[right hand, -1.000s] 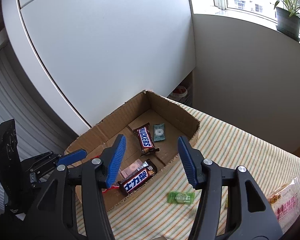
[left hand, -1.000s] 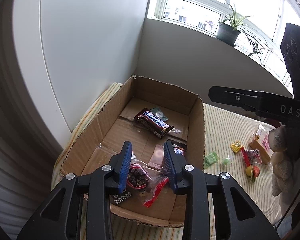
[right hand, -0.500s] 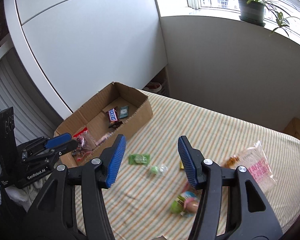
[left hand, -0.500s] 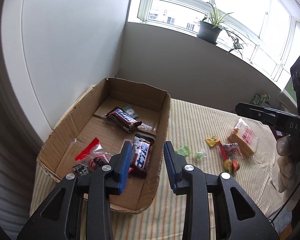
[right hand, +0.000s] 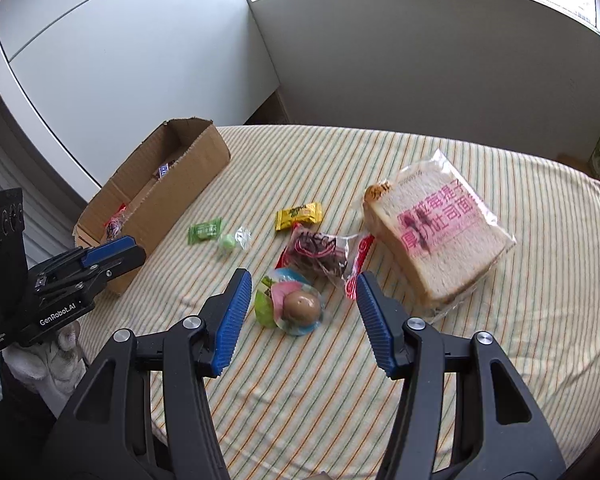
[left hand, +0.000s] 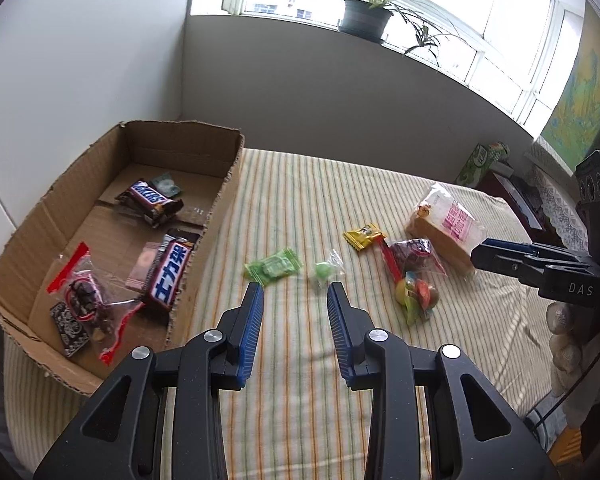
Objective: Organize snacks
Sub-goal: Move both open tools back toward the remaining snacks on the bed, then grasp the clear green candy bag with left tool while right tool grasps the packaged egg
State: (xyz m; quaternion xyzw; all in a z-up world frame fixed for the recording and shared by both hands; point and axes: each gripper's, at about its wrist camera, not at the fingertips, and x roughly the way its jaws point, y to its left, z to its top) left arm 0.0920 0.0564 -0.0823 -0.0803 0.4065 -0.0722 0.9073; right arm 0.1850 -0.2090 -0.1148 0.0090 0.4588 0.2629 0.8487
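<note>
Left gripper [left hand: 295, 296]: held above the striped cloth, jaws apart, nothing between the blue pads; the green packet and the green candy lie just beyond its tips.
Right gripper [right hand: 299, 283]: jaws spread wider, nothing gripped; the egg pack is seen on the cloth between the two fingers, and whether it is touched cannot be told.
Box [left hand: 220, 196]: cardboard, open-topped, set on the cloth at the left, near the white wall.
In the box: a Snickers bar [left hand: 150, 199] lies at the far end with a small teal packet [left hand: 167, 187] beside it; a second bar [left hand: 168, 273] with Chinese lettering rests against the right wall; a red-trimmed bag [left hand: 85, 298] of dark snacks and a black packet [left hand: 70, 324] sit in the near corner.
Green packet [left hand: 273, 268]: on the cloth, near the box, outside it.
Green candy [left hand: 324, 270]: in a clear wrapper, just beside the green packet.
Yellow candy [right hand: 299, 216]: lying further out, near the dark bag.
Dark bag [right hand: 320, 251]: red-edged, between the yellow candy and the bread, just beyond the egg pack.
Egg pack [right hand: 296, 305]: a brown egg in a colourful wrapper, nearest the right gripper.
Bread [right hand: 436, 236]: sliced, in a clear bag with pink print, furthest from the box.
Cloth [left hand: 308, 400]: striped, spread over the whole table.
Plant [left hand: 366, 16]: potted, seen on the window sill.
</note>
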